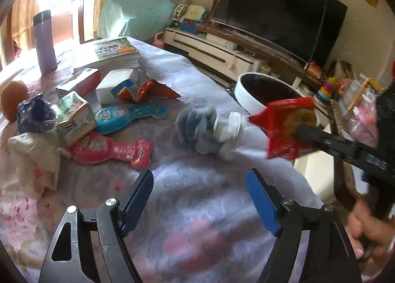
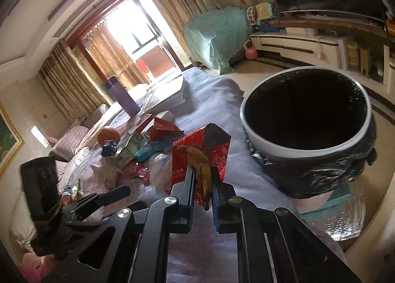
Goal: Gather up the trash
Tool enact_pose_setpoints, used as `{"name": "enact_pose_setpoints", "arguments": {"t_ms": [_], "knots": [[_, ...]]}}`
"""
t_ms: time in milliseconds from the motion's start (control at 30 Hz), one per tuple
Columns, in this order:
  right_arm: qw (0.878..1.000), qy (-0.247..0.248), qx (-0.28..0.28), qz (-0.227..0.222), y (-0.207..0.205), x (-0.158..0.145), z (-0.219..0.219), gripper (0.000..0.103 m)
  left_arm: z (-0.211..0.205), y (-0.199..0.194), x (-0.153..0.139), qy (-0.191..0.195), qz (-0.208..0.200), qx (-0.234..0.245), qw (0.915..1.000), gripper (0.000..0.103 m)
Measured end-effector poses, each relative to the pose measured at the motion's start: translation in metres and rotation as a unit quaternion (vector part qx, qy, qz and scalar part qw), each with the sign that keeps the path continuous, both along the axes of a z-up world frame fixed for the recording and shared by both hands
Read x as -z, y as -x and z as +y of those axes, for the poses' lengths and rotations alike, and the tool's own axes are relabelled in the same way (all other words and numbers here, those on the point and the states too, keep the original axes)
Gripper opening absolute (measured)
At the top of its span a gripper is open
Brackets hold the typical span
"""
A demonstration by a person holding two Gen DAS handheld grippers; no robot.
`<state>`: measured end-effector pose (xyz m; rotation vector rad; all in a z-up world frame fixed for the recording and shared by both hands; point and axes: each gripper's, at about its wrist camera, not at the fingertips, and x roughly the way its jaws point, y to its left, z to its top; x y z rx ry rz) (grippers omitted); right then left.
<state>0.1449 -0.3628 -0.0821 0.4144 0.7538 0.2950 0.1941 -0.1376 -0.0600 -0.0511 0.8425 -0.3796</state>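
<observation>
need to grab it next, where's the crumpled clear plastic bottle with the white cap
In the left wrist view, the crumpled clear plastic bottle lies mid-table on the pale cloth, ahead of the open left gripper, right of the pink bone-shaped packet.

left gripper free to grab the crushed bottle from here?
Probably yes. The left gripper is open and empty, and the crushed bottle lies just ahead on bare tablecloth, nothing between. The right gripper with its red wrapper hangs close beside.
</observation>
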Motion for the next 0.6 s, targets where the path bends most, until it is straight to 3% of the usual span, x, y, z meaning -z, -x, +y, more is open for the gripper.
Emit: {"name": "enact_pose_setpoints", "arguments": {"t_ms": [433, 467, 500, 600], "knots": [[0.999, -0.007, 0.041, -0.003, 0.006, -0.002, -0.036, 0.011, -0.045, -0.048, 0.006, -0.024, 0.001, 0.004, 0.9997, 0.074], [0.999, -0.007, 0.042, -0.003, 0.006, -0.002, -0.038, 0.011, -0.048, -0.052, 0.009, -0.029, 0.003, 0.004, 0.9996, 0.065], [0.999, -0.007, 0.044, -0.002, 0.006, -0.003, -0.039, 0.011, -0.050, -0.053, 0.011, -0.031, 0.009, 0.007, 0.9995, 0.047], [0.999, -0.009, 0.048, -0.003, 0.006, -0.003, -0.045, 0.011, -0.053, -0.057, 0.017, -0.029, 0.015, 0.011, 0.9994, 0.035]]}}
